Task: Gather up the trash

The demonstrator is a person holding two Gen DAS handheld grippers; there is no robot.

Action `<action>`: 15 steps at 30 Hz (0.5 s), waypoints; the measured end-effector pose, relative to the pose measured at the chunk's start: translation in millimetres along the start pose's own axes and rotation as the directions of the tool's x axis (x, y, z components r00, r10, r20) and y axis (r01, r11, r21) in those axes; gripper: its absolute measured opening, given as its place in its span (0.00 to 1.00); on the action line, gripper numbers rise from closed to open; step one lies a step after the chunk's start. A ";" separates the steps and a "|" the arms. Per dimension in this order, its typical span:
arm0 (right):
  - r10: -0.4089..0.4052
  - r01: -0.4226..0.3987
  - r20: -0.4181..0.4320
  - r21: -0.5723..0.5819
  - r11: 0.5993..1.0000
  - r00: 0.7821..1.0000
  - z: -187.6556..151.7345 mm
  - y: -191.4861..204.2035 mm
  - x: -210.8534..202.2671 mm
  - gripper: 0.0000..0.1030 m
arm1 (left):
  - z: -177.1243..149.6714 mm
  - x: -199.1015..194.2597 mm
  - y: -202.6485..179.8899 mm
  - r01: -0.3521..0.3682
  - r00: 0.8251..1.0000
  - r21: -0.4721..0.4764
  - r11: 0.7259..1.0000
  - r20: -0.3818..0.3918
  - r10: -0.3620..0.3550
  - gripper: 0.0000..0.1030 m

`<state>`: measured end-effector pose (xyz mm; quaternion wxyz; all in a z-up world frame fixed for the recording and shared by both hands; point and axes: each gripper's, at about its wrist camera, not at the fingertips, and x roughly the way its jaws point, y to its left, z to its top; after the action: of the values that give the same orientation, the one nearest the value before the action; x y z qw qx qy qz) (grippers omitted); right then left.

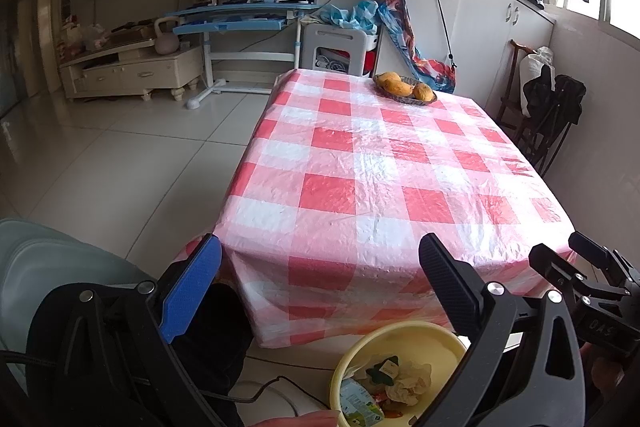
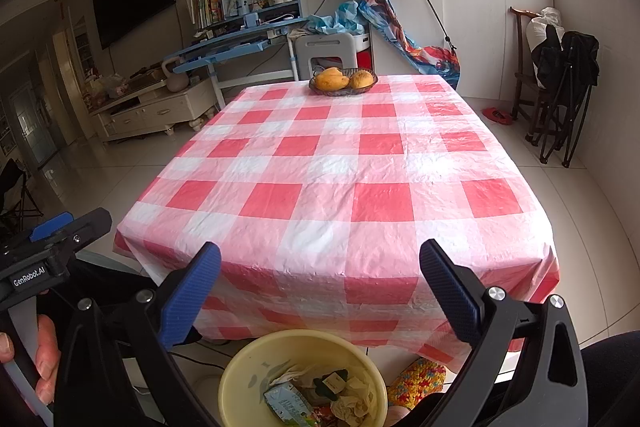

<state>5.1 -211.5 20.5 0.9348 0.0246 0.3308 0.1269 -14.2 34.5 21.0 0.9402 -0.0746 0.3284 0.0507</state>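
A yellow bin point(image 1: 424, 335) stands on the floor below the near table edge, with crumpled paper point(image 1: 412, 379), a carton point(image 1: 360, 399) and wrappers inside. It also shows in the right wrist view point(image 2: 244, 367), with trash point(image 2: 320, 391) in it. My left gripper point(image 1: 320, 267) is open and empty, held above the bin and before the table edge. My right gripper point(image 2: 320, 275) is open and empty, also above the bin. The right gripper body shows in the left wrist view point(image 1: 592, 279); the left one shows in the right wrist view point(image 2: 52, 247).
The table with a red and white checked cloth point(image 2: 332, 167) carries a basket of mangoes point(image 2: 344, 81) at its far end. A folded chair point(image 2: 560, 87) stands right. A blue desk point(image 2: 240, 39), a white stool point(image 2: 324, 47) and a TV cabinet point(image 2: 152, 111) stand beyond.
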 end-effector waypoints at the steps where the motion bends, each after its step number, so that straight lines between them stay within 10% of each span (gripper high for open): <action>1: 0.001 -0.001 0.000 0.000 1.000 1.000 -0.3 0.1 -0.2 0.92 | 0.7 0.4 1.4 0.003 1.000 0.000 1.000 0.000 -0.003 0.93; 15: -0.002 0.002 0.006 0.012 1.000 1.000 1.2 -4.1 -0.4 0.92 | 1.0 0.0 0.4 0.024 1.000 -0.002 1.000 -0.004 -0.024 0.93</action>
<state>6.4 -215.6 21.1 0.9358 0.0302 0.3287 0.1238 -13.6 35.1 21.7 0.9400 -0.0794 0.3295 0.0397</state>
